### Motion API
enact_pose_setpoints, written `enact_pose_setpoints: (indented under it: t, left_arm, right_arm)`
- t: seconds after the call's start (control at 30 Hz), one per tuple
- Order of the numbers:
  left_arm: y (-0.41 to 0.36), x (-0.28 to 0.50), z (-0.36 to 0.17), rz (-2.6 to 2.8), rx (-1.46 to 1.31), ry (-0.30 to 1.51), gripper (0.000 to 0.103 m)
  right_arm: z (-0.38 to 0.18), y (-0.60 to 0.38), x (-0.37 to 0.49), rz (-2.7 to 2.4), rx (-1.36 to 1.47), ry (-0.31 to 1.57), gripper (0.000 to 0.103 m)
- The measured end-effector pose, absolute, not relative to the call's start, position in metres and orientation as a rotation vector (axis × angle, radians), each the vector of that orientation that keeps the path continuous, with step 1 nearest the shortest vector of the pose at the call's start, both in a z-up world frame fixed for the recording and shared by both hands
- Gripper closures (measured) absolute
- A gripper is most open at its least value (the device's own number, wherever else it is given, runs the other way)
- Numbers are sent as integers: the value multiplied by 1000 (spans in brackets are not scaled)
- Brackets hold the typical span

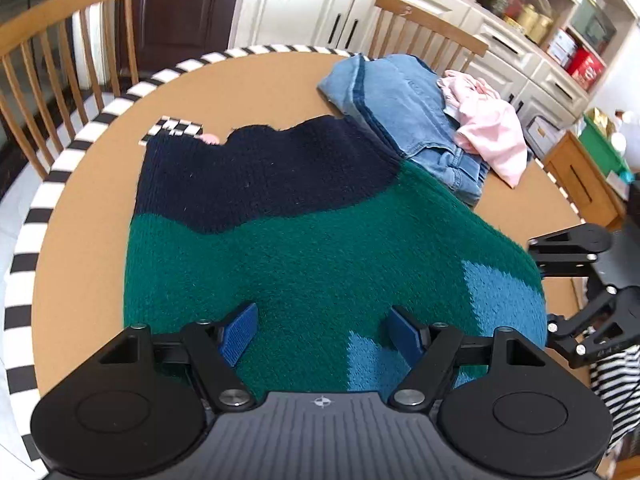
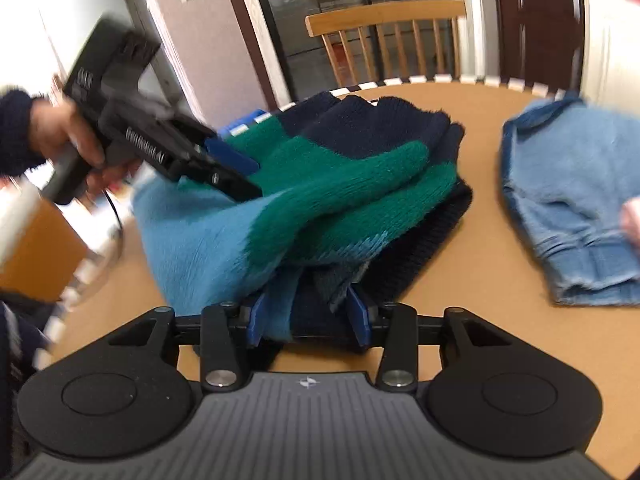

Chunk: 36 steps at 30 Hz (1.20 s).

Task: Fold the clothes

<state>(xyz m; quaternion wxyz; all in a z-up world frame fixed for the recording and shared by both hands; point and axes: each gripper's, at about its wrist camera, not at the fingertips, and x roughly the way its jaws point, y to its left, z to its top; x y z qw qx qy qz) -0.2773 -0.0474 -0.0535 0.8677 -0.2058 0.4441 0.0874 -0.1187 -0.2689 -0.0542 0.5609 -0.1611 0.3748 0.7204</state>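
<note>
Soft, even daylight fills both views, with no hard shadows on the tabletop [image 1: 100, 216]. The left wrist view is sharp; fisheye distortion bends the chair [image 1: 52, 52] and cabinets [image 1: 500, 40] at its edges. The right wrist view is motion-blurred, most at the jeans [image 2: 572, 200] and the hand [image 2: 60, 136], with bright washout in the upper left corner.

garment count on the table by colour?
Green/navy/blue knit sweater: 1
Light blue jeans: 1
Pink garment: 1
Total: 3
</note>
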Motion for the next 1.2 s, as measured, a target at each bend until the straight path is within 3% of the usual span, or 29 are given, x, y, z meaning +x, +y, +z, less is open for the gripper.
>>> enact_pose_setpoints:
  t: [0.1,0.17,0.2,0.23,0.4,0.5,0.6,0.67,0.7,0.73,0.8,0.9,1.03,1.2]
  left_arm:
    - [-37,-270,-54,179,-485,959,29]
    - [-33,-264,-55,185,-509,980,29]
    - [-32,-261,-55,192,-520,990,29]
    - [-31,-259,-55,201,-531,999,29]
    - [-28,-253,-56,237,-558,1012,29]
    - [-27,-252,-57,240,-564,1017,28]
    - [-28,-250,-57,228,-551,1027,26]
    - [-28,-248,-58,224,-554,1033,24]
    - [-29,-247,-58,220,-554,1036,21]
    - [-30,-246,-58,214,-548,1039,19]
    - [-34,-243,-59,201,-524,1045,13]
    - [-42,-239,-61,198,-489,1049,6]
    - [-44,-235,-62,231,-492,1054,5]
    - [-43,-232,-64,249,-518,1050,1]
  right_arm:
    - [-64,-258,-100,1757,-307,975,45]
    - [-74,-253,-94,1799,-244,1076,48]
    - [-79,-251,-92,1820,-208,1131,82]
    - [-79,-252,-95,1852,-172,1187,94]
    - [-61,-295,-151,2038,-394,1114,95]
    - [-59,-313,-165,2020,-387,1057,95]
    - [-61,-322,-152,1956,-290,1025,87]
    - [-60,-328,-142,1914,-237,1013,72]
    - [-60,-329,-143,1910,-229,1018,53]
    - [-61,-329,-147,1915,-232,1028,46]
    - [-61,-330,-155,1927,-236,1049,46]
    - [-62,-331,-167,1944,-243,1080,57]
    - [-64,-333,-183,1966,-253,1122,97]
    - [-65,-335,-204,1993,-265,1174,103]
